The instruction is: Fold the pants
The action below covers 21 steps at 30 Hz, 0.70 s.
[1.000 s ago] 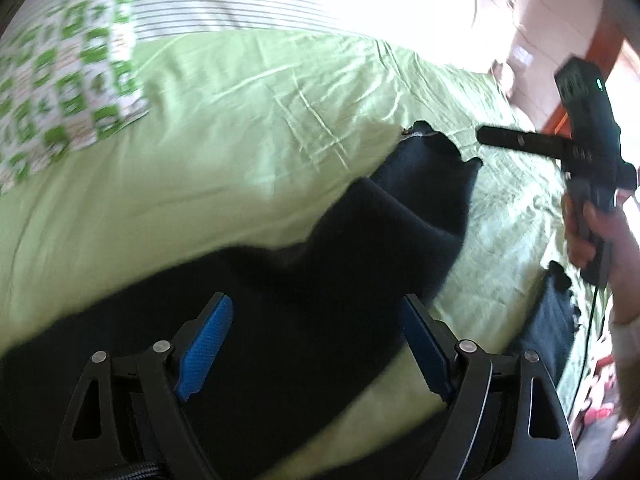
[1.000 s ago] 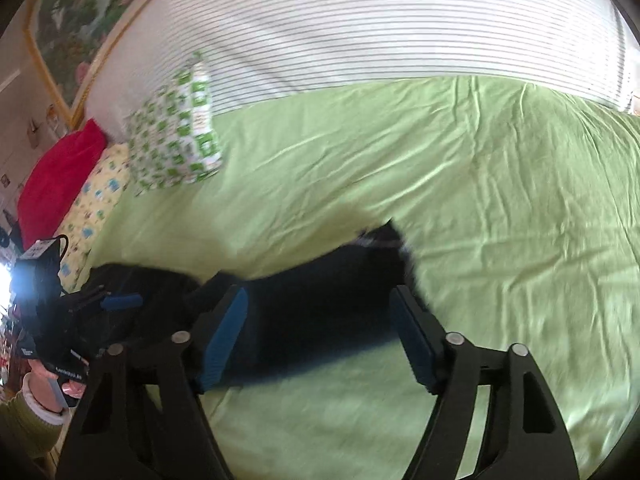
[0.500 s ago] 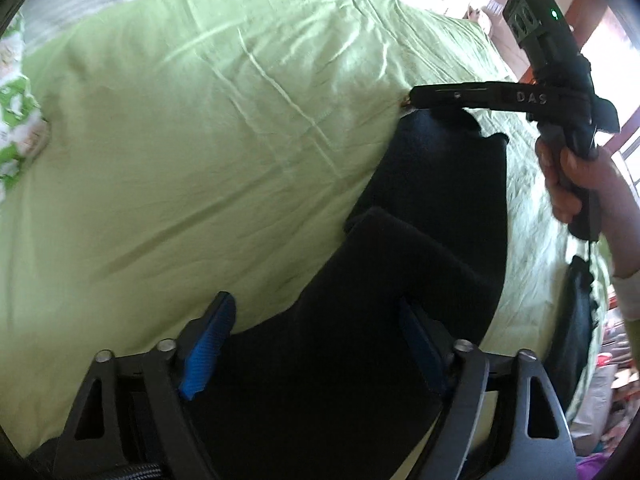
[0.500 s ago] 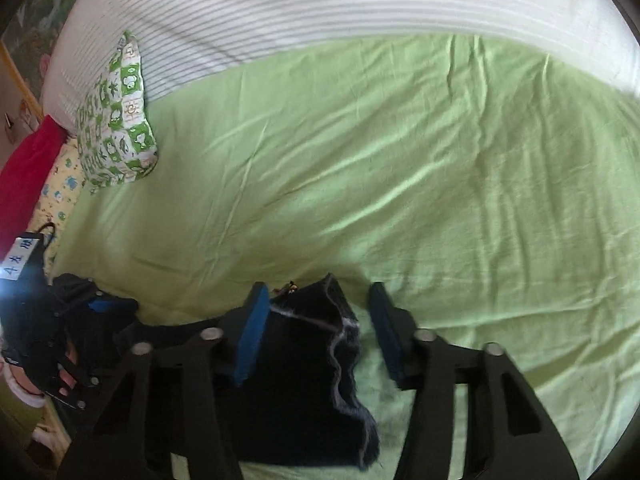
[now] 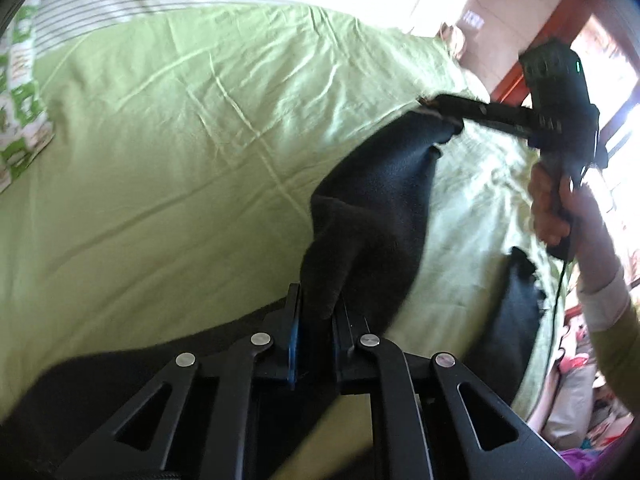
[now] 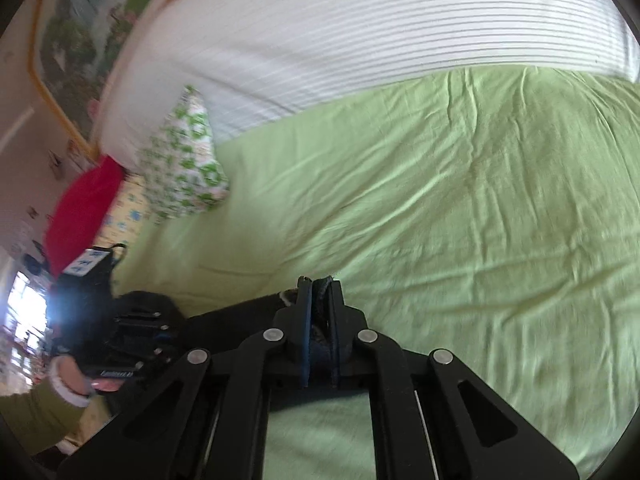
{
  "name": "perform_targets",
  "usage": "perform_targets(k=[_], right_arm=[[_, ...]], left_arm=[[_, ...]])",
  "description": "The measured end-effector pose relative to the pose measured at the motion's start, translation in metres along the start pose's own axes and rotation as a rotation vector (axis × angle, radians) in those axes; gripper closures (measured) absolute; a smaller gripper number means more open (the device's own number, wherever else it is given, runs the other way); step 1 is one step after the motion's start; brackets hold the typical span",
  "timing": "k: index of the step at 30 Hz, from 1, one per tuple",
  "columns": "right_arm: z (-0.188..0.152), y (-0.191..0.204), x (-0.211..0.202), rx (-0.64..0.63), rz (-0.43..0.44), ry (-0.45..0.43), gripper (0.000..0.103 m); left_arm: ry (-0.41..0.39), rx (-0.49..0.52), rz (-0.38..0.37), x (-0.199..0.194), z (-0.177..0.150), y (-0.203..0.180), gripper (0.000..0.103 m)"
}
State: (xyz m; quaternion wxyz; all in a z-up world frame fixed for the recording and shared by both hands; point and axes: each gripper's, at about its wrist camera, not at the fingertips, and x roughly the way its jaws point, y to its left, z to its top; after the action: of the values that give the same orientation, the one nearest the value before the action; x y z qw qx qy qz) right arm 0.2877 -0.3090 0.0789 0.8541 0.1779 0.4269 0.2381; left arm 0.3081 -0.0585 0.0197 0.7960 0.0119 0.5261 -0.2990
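Note:
Black pants lie on a green bedsheet. My left gripper is shut on a raised fold of the pants near the middle. My right gripper is shut on the pants' edge. It also shows in the left wrist view, pinching the far corner of the cloth, which hangs stretched between both grippers. Another part of the pants lies at the bed's right edge. The left gripper shows at lower left in the right wrist view.
A green-patterned pillow, a red pillow and a white striped blanket lie at the head of the bed. A red wooden frame stands beyond the bed's right side.
Both grippers have closed on the pants: the left on a fold near the middle, the right on the far corner. The cloth between them has lifted off the sheet.

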Motion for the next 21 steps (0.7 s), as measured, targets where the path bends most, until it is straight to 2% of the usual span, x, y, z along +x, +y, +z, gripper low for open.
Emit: perform_targets(k=[1,9,21], right_arm=[[-0.006,0.001,-0.011,0.004,0.024,-0.01,0.095],[-0.056,0.01,-0.054,-0.005,0.048,0.002,0.095],[-0.128,0.0,-0.112,0.057,0.058,-0.046,0.096]], left_arm=[[-0.006,-0.003,-0.001,-0.004,-0.003,-0.003,0.092],[-0.028,-0.006,0.003,-0.025,-0.049,-0.048,0.093],[-0.04,-0.098,-0.035,-0.032,-0.103,-0.078,0.095]])
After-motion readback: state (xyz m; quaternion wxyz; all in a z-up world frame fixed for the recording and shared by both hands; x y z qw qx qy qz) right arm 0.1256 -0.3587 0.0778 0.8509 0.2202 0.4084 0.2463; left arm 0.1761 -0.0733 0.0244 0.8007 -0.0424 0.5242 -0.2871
